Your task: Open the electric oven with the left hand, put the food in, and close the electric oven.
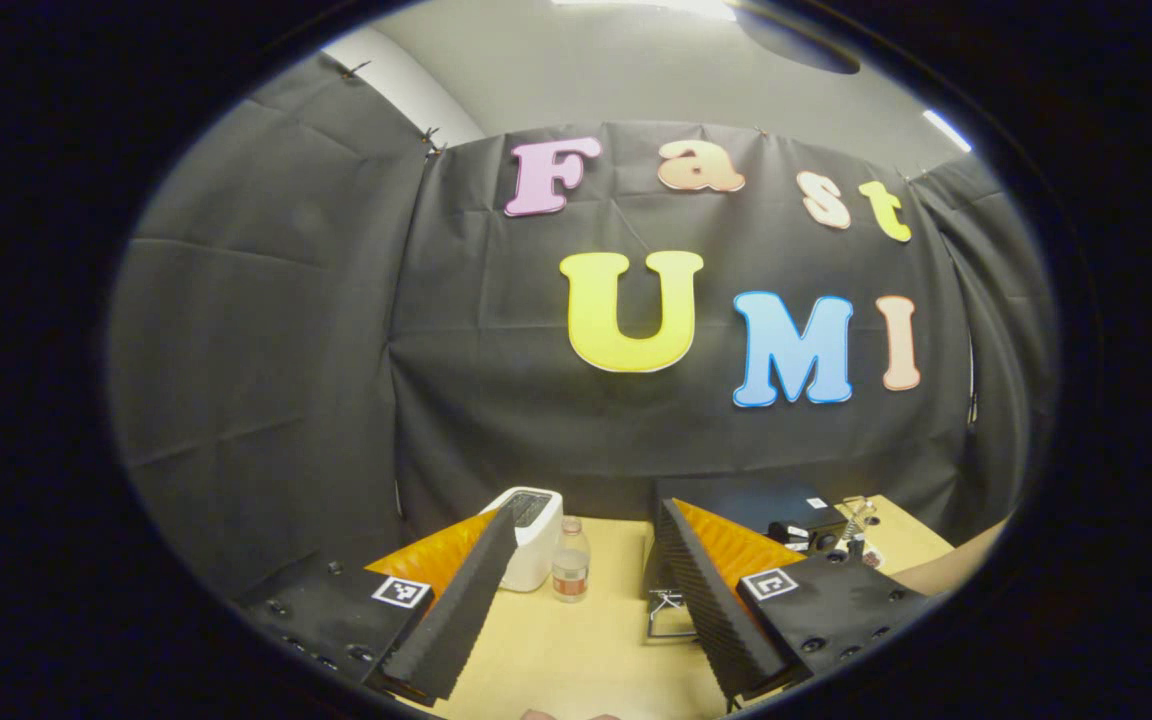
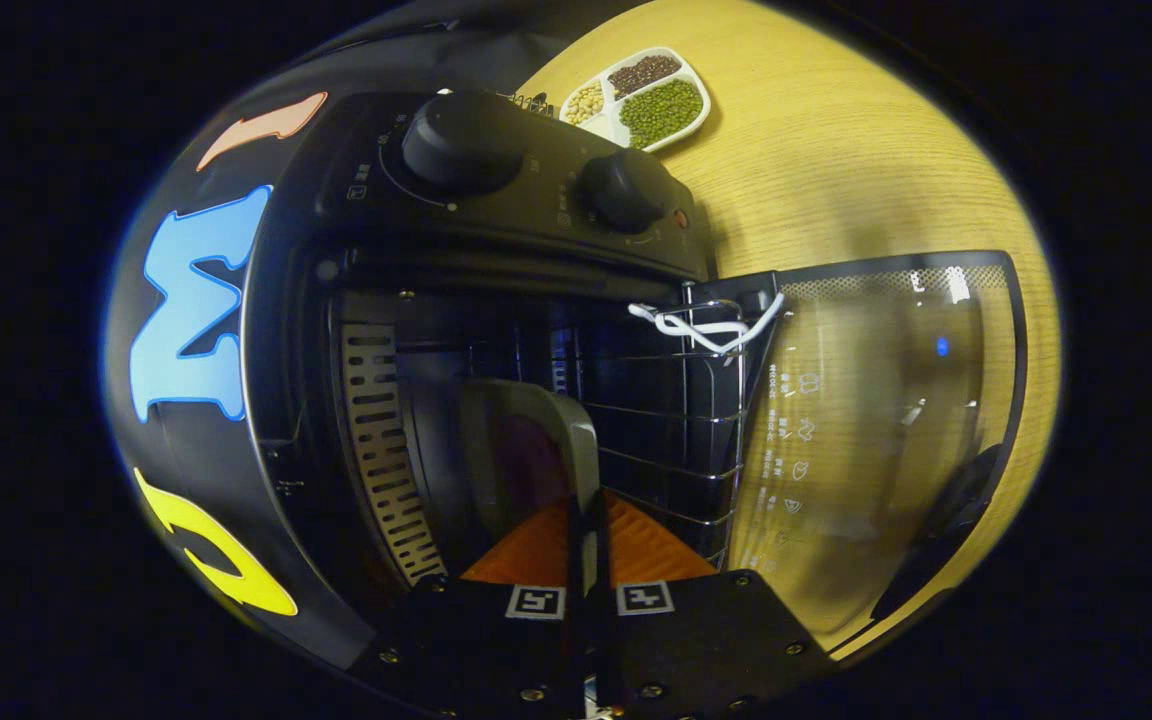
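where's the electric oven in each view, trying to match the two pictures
Left gripper view: the electric oven is low, right of centre, a black box far off on the table, behind the open left gripper.
Right gripper view: the oven is close, across the centre, its glass door open to the right; the right gripper holds a grey dish inside it.
Shared landmark: the light wooden table.

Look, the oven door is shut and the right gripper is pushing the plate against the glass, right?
Not quite: the oven door is open, swung down flat over the table. The right gripper view shows the right gripper shut on the rim of the plate, holding it inside the oven over the wire rack.
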Demonstrator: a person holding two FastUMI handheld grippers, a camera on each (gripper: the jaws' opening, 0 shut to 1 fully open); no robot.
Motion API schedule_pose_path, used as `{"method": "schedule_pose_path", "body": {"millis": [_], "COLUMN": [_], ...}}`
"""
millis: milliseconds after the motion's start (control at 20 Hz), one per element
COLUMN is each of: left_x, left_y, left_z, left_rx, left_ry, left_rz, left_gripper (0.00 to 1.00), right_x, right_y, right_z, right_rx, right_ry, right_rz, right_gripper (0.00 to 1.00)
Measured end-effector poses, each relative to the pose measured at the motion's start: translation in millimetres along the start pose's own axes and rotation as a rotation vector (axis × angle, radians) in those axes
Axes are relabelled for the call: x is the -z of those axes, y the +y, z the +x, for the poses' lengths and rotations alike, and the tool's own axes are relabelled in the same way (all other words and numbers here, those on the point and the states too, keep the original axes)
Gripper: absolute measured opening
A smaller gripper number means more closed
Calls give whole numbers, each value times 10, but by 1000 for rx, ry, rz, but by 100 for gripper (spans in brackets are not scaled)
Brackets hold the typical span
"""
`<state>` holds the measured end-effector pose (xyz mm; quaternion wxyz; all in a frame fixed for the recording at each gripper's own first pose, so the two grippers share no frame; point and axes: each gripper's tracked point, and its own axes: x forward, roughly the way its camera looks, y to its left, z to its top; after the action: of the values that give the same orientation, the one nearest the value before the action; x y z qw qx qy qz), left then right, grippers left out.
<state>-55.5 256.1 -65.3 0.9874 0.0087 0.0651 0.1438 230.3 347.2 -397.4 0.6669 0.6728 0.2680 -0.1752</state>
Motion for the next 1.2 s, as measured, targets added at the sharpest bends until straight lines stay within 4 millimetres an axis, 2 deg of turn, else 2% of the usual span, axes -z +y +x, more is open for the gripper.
{"method": "schedule_pose_path", "body": {"millis": [50,150,200,250,300,400,500,650,900,1200], "left_x": [-10,-19,-13,-14,-15,-14,-24,-4,0,-42], "left_y": [-23,-86,-127,-170,-223,-331,-466,-716,-1089,-1399], "left_z": [0,0,-1,9,32,44,91,143,252,337], "left_rx": [4,14,21,29,38,58,81,133,205,239], "left_ry": [-1,-6,-6,-9,-9,-17,-22,-22,-22,-24], "left_rz": [1,2,-1,-4,-10,-17,-26,-47,-48,-60], "left_gripper": [100,100,100,97,100,100,100,100,100,100], "right_x": [24,50,82,87,80,112,87,-13,-348,-760], "right_y": [-5,7,30,45,53,-25,-168,-158,-9,361], "right_z": [-25,-93,-143,-204,-275,-442,-640,-952,-1484,-1993], "right_rx": [-1,-7,-20,-33,-41,-21,7,-40,-143,-252], "right_ry": [16,44,62,74,84,122,156,180,152,55], "right_rz": [-10,-45,-84,-153,-236,-403,-579,-869,-1157,-1352], "right_gripper": [5,11,20,24,28,47,48,48,48,48]}}
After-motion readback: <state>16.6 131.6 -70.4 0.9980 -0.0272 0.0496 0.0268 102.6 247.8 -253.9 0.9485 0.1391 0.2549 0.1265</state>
